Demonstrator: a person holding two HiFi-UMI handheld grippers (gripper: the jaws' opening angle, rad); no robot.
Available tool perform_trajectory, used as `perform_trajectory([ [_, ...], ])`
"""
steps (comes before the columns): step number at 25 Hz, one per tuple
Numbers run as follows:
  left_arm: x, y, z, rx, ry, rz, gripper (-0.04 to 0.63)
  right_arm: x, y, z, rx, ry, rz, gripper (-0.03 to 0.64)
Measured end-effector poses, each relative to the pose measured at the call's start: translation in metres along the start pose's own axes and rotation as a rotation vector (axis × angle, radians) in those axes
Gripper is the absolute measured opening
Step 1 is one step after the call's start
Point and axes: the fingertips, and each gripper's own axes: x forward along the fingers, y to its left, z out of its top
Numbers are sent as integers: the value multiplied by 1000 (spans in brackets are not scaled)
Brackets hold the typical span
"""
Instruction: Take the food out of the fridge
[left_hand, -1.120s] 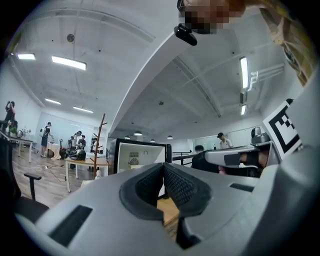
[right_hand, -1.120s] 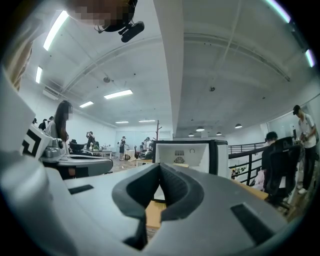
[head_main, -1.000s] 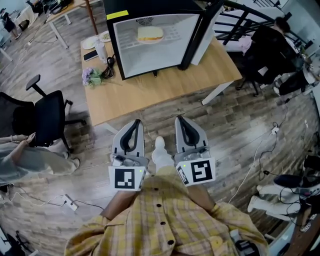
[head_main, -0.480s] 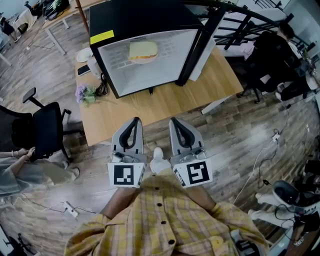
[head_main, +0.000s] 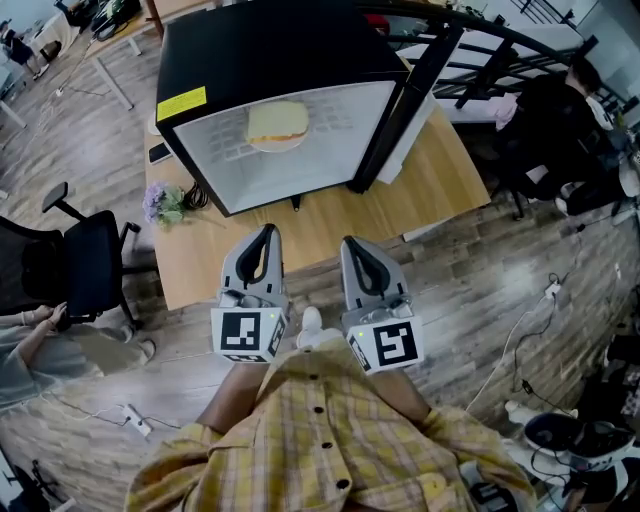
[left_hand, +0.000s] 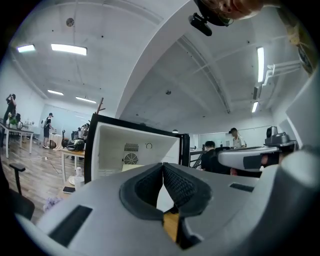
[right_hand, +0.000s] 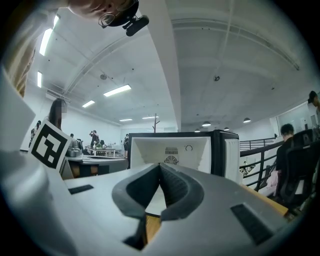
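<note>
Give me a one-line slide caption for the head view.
Left tool and right tool, both shut and empty, face the open fridge holding a sandwich.

fridge (head_main: 262, 45) black, white inside | sandwich (head_main: 277, 124) pale tan | table (head_main: 440, 180) light wood | floor (head_main: 500, 290) grey-brown planks | shirt (head_main: 330, 440) yellow plaid, bottom of frame

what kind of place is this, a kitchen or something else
Probably an open-plan office or lab, not a kitchen. The fridge stands on a wooden desk, with an office chair beside it and a person seated at another workstation.
</note>
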Motion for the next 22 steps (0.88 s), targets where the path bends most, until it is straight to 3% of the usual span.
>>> perform_trajectory([
  [5,33,13,-11,-135,-6,-8,11,16,-13,-9,8,25,25,6],
  [10,56,26,-39,-292,74,-29,12,23,-13,-21,7,44,43,8],
  [13,62,34,-49,-385,66,-32,12,26,-12,-25,2,54,56,7],
  [19,81,50,-49,-628,-28,-44,67,36,-15,-29,-3,59,75,7],
  [22,90,57,-56,-826,-46,-62,92,40,-14,-33,3,69,93,8],
])
